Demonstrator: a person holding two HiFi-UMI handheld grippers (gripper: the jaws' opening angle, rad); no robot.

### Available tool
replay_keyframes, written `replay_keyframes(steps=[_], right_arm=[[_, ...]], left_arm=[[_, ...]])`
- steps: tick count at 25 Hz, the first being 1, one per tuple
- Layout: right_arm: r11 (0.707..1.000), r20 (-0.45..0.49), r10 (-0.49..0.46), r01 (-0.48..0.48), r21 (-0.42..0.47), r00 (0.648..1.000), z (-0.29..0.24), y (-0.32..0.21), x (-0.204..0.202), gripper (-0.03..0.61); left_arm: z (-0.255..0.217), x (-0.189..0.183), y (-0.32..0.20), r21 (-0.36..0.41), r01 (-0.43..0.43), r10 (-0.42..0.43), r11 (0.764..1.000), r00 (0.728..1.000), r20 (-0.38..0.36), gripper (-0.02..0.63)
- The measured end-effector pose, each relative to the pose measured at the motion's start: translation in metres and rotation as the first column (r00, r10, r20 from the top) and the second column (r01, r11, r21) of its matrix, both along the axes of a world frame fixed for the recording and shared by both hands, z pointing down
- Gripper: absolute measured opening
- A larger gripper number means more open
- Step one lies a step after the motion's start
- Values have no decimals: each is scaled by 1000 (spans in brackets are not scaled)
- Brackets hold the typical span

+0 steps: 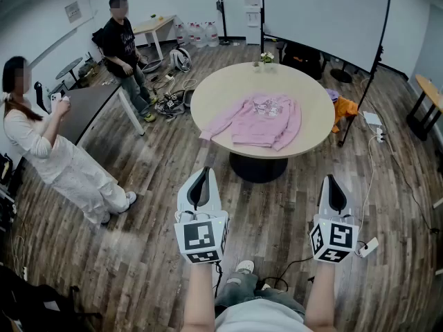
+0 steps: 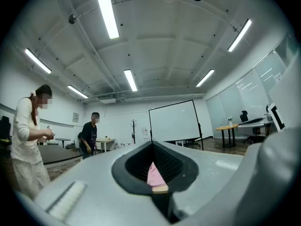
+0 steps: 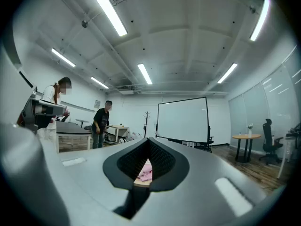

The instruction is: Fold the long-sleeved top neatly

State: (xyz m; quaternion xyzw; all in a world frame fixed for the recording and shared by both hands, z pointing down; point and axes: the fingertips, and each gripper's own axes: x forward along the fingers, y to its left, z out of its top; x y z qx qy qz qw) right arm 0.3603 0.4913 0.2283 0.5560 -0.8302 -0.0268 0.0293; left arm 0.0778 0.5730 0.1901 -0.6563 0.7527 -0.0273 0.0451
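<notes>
A pink long-sleeved top [image 1: 259, 120] lies spread flat, sleeves out, on a round beige table [image 1: 214, 92] in the middle of the head view. Both grippers hang level over the wooden floor, well short of the table. My left gripper [image 1: 201, 171] has its jaws closed together, nothing between them. My right gripper [image 1: 333, 178] is likewise shut and empty. In the left gripper view a sliver of the pink top [image 2: 154, 175] shows through the gap behind the closed tips of the gripper [image 2: 152, 142]. The right gripper view shows the top [image 3: 146, 171] the same way, beyond that gripper [image 3: 149, 139].
A person in white [image 1: 55, 158] and a person in black [image 1: 124, 50] stand at the left beside a dark table [image 1: 90, 106]. A small flower vase [image 1: 266, 58] stands at the round table's far edge. A screen on a stand [image 1: 325, 12], an orange thing [image 1: 344, 108] and floor cables are at the right.
</notes>
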Motion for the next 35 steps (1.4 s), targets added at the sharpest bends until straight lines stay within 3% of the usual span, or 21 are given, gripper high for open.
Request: replay_keyframes(steps=[20,23,28,35], right_arm=[[999,-1,32,-32,-12,999,5,-20,-9,23],[999,12,34,-33,-21,999,7,-31,-15,62],[1000,42,6,-6,-13,999,7,-51,-30,223],[1000,36,10,-10,-16,999,11,-70,-46,285]], left_arm=[[4,-26,-19,-4,9,-9,1000,1000,-27,3],[4,-37,-31,13,5,-5,1000,999,-41,71],[2,-53,-56,45,-19,21,999,998,-59,305],[9,-73,-81,28,-37,39,999,998,-56,328]])
